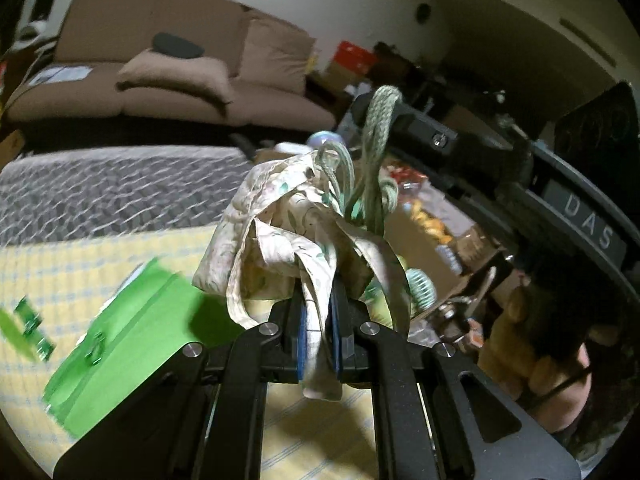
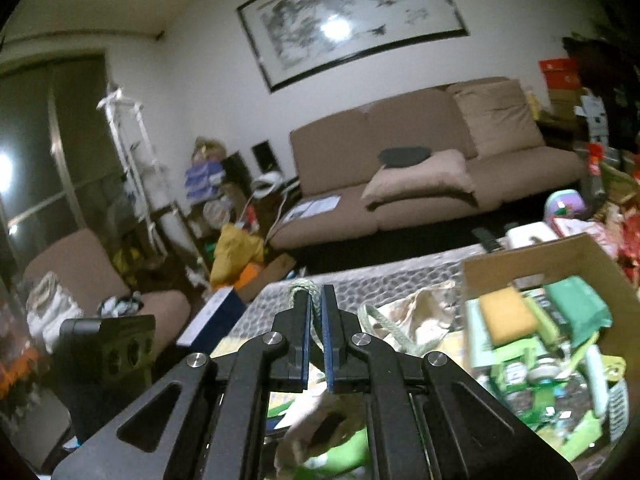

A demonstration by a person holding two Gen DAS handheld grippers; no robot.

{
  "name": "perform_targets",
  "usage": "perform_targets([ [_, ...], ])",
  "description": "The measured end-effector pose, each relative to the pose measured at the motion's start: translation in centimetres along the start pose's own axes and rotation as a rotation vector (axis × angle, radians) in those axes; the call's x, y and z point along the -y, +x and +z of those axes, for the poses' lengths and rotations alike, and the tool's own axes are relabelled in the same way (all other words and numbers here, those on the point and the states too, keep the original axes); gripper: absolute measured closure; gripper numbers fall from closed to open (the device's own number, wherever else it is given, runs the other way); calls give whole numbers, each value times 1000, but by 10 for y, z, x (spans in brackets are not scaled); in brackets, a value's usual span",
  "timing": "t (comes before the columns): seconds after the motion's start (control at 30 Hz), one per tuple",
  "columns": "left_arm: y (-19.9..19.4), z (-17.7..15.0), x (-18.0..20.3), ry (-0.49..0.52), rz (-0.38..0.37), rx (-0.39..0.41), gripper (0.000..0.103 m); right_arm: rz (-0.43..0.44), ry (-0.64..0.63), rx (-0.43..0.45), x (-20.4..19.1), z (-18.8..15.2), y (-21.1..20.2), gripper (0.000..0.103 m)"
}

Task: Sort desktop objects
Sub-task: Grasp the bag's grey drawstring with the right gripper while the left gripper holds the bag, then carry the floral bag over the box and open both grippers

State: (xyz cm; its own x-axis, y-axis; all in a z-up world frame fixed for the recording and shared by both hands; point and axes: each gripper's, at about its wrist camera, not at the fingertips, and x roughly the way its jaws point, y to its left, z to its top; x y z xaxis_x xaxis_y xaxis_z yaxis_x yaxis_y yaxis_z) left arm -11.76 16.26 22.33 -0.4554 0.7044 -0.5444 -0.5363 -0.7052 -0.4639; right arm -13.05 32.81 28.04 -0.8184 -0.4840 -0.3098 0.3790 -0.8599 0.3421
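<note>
My left gripper [image 1: 319, 300] is shut on the cream floral fabric of a drawstring pouch [image 1: 280, 240] and holds it above the yellow checked tablecloth [image 1: 80, 256]. The pouch's pale green cord [image 1: 378, 136] runs up and loops over my right gripper's fingers [image 1: 416, 128] at the upper right of the left wrist view. In the right wrist view my right gripper [image 2: 317, 300] is shut on that green cord [image 2: 306, 290], which trails down to the pouch [image 2: 420, 312] below.
A green zip pouch [image 1: 132, 340] and a small green packet [image 1: 34, 332] lie on the tablecloth at left. A cardboard box [image 2: 540, 264] full of green packets and sponges stands at right. A brown sofa [image 2: 420, 168] stands behind.
</note>
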Motion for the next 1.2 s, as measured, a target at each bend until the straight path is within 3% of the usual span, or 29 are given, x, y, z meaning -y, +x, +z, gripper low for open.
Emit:
perform_targets([
  [0.37, 84, 20, 80, 55, -102, -58, 94, -173, 146, 118, 110, 32, -83, 99],
  [0.53, 126, 16, 103, 94, -86, -116, 94, -256, 203, 73, 154, 19, -90, 98],
  [0.7, 175, -2, 114, 134, -31, -222, 93, -318, 215, -60, 181, -2, -72, 95],
  [0.77, 185, -8, 115, 131, 9, -235, 87, -366, 214, -124, 187, -13, -60, 95],
  [0.87, 185, -9, 106, 100, 19, -223, 59, -460, 184, -213, 195, -28, -45, 90],
  [0.93, 176, -5, 103, 96, 22, -203, 42, -519, 153, -260, 202, -37, -37, 76],
  [1.2, 140, 11, 90, 111, 78, -137, 29, -631, 86, -341, 210, -49, -32, 48],
])
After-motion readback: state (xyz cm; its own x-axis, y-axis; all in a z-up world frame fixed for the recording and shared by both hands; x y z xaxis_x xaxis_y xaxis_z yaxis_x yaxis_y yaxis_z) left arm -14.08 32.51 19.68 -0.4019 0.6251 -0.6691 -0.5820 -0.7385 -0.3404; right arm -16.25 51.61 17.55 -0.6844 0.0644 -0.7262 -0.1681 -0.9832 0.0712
